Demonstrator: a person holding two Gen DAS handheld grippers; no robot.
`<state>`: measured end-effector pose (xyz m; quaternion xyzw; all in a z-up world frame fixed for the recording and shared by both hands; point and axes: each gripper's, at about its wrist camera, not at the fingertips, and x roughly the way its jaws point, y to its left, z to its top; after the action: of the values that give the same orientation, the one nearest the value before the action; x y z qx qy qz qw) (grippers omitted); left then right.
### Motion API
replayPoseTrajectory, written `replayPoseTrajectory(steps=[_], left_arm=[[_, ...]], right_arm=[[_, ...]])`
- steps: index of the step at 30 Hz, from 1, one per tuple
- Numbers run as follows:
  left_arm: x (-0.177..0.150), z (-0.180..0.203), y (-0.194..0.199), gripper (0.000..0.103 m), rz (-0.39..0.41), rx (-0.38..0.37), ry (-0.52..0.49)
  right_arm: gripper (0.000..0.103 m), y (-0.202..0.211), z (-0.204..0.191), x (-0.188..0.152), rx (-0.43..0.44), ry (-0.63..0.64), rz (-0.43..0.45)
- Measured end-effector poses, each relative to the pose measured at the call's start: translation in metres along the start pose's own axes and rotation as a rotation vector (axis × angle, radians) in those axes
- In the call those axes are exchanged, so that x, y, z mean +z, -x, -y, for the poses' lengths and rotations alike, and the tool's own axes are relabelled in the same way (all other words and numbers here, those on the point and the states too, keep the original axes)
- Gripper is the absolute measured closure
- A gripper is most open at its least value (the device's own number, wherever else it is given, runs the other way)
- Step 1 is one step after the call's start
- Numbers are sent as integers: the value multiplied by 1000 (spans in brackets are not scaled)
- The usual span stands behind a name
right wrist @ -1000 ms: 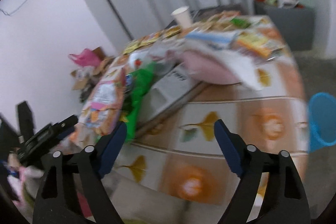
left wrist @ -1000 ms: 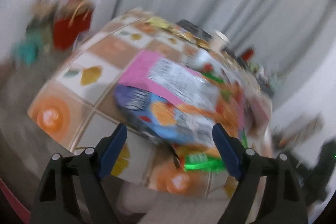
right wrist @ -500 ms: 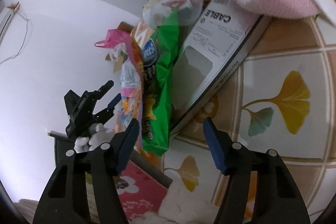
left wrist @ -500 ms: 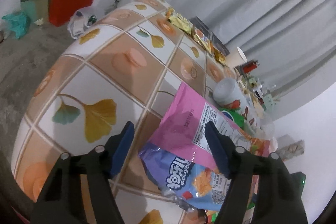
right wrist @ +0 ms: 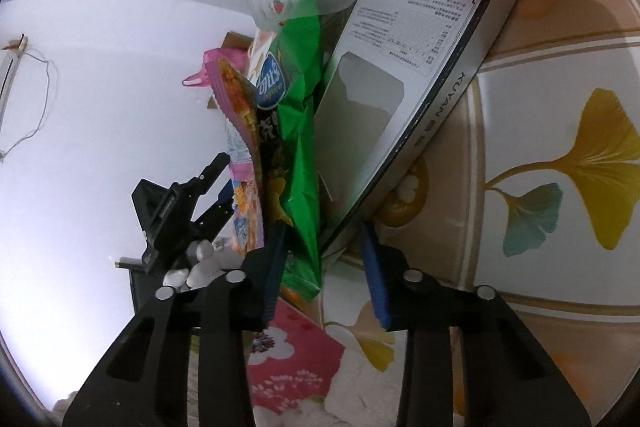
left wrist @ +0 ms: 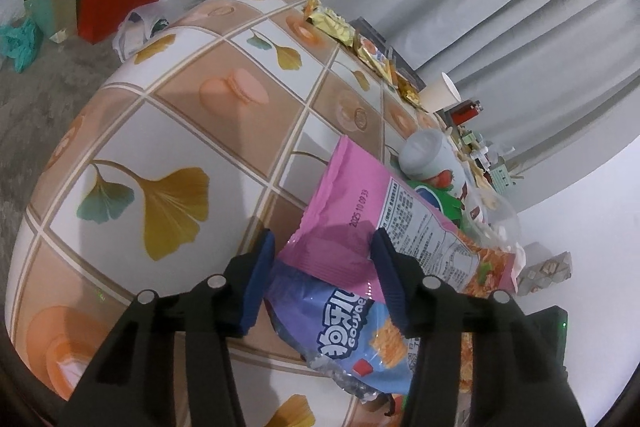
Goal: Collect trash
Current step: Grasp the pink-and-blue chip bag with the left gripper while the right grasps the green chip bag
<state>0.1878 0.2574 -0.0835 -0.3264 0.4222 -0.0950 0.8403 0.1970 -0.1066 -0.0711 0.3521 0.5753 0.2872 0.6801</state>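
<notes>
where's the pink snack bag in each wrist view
Left wrist: pink snack bag lies centre-right on the table, its near corner between the closing left gripper jaws.
Right wrist: same bag seen edge-on, left of centre, beside the green bag.
Shared landmark: ginkgo-leaf tablecloth.

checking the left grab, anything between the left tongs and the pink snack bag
Nothing visible. The left tongs already straddle the near corner of the pink snack bag and are closing on it. The purple snack bag lies beneath that corner, not in between.
</notes>
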Motion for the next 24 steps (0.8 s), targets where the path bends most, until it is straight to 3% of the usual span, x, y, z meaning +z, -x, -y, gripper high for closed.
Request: replayPoseTrajectory(steps=[10,11,12,13,17,24], left_arm=[[-3,2,9,64,15,-54,3],[-2,3,11,74,18,-63,5],[-2,4,15,96,27,-70,8],[-1,4,18,99,35,-72,11],[2,1,36,101,67,-149,54],[-5,-1,40,101,40,-179,86]], right_arm=[[96,-23,-8,5,34,10,-3],[97,-24,-10,5,41,13,-1],[99,-24,-11,5,43,16,1],[99,-23,-12,5,46,21,6],[101,-31,-22,4,67,38,20],[102,-41,-24,4,70,51,38]])
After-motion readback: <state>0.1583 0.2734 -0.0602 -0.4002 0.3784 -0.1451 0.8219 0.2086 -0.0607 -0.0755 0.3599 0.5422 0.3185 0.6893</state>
